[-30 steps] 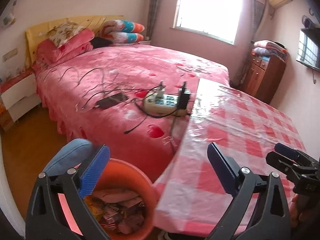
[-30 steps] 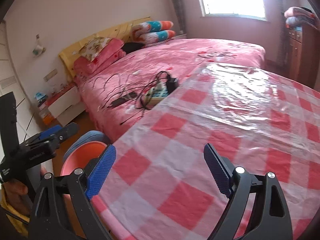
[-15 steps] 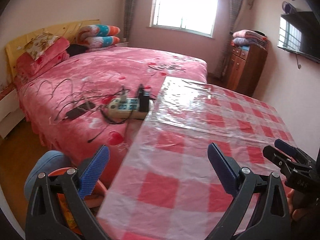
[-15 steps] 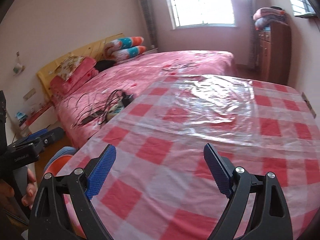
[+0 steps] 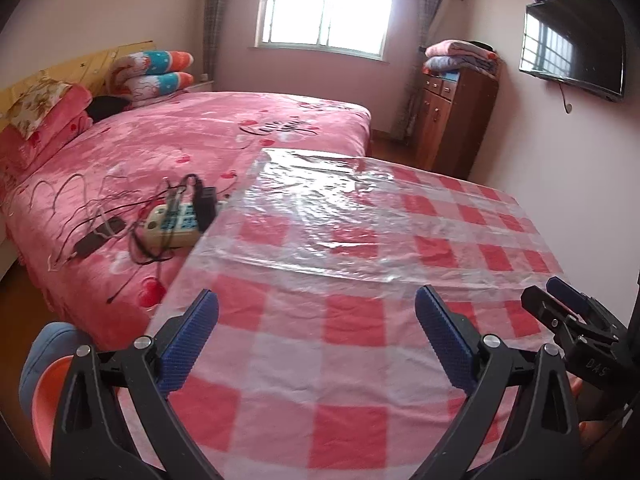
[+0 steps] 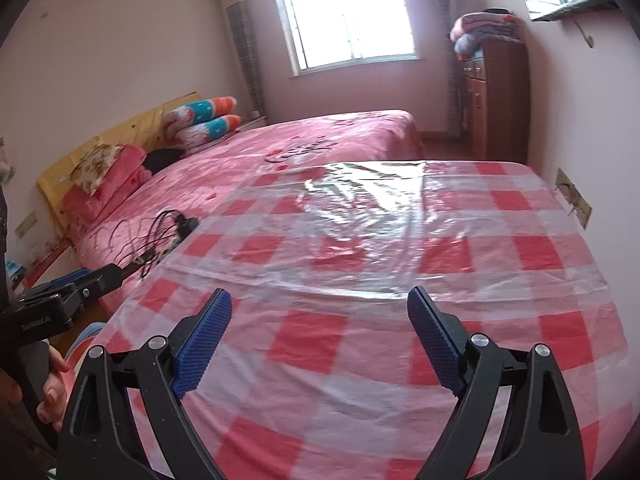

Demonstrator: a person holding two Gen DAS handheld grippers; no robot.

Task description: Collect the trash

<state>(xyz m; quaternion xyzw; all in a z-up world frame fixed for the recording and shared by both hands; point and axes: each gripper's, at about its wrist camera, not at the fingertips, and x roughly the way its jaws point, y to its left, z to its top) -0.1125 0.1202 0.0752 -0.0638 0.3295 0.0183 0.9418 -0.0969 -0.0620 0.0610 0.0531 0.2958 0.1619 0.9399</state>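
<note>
My left gripper (image 5: 316,336) is open and empty above the near end of a table with a red-and-white checked cloth (image 5: 360,320) under clear plastic. My right gripper (image 6: 320,336) is open and empty over the same cloth (image 6: 360,280). No trash shows on the table top. An orange trash bin (image 5: 48,384) peeks out at the lower left of the left wrist view, behind the left finger; its contents are hidden. Each gripper shows in the other's view: the right gripper (image 5: 568,312) at the right edge, the left gripper (image 6: 80,284) at the left edge.
A bed with a pink cover (image 5: 180,148) stands left of the table, with a power strip (image 5: 172,224) and tangled cables on it. A wooden cabinet (image 5: 456,120) stands at the back right under a wall television (image 5: 572,44). A wall socket (image 6: 572,196) sits beside the table.
Both views have swung up and to the right, away from the orange bin and onto the table top. The bin's trash has left the left wrist view. Both grippers stay open.
</note>
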